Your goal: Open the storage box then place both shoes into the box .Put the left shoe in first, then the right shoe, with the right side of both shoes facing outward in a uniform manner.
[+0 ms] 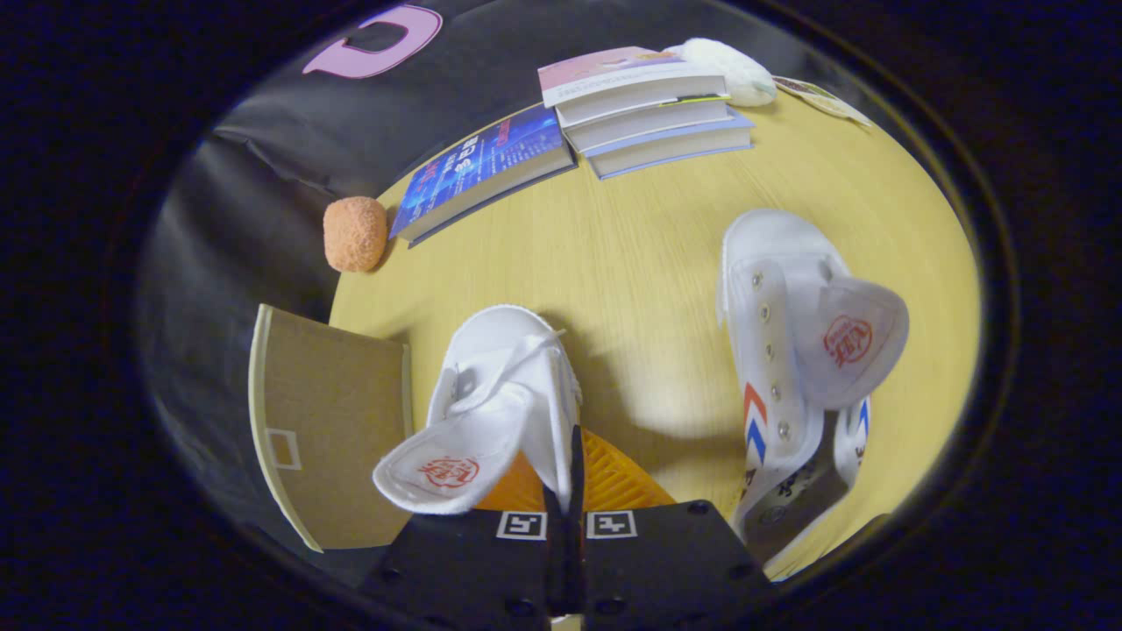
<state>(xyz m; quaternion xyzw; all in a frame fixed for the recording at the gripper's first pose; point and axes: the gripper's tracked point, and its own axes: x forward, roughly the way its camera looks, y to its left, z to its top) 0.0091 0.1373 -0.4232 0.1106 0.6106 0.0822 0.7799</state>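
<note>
A: Quick one. Your tongs [568, 491] are pinched nearly closed on the side wall of the near white shoe [504, 394], its tongue flopped out toward you. How much sole sits below the fingers is hidden.

B: And the other shoe?

A: Second white shoe [789, 350] lies on the bench [631, 254] to the right, well apart, heel end cut off. Red stamp on each tongue, too small to read. Red and blue chevrons on its side.

B: The box?

A: Brown cardboard flap [329, 421] just left of the gripped shoe; the rest is cut off. Beyond: book stack [649, 109], blue book [482, 175], orange ball [355, 232]. Cover writing is blurred.
</note>
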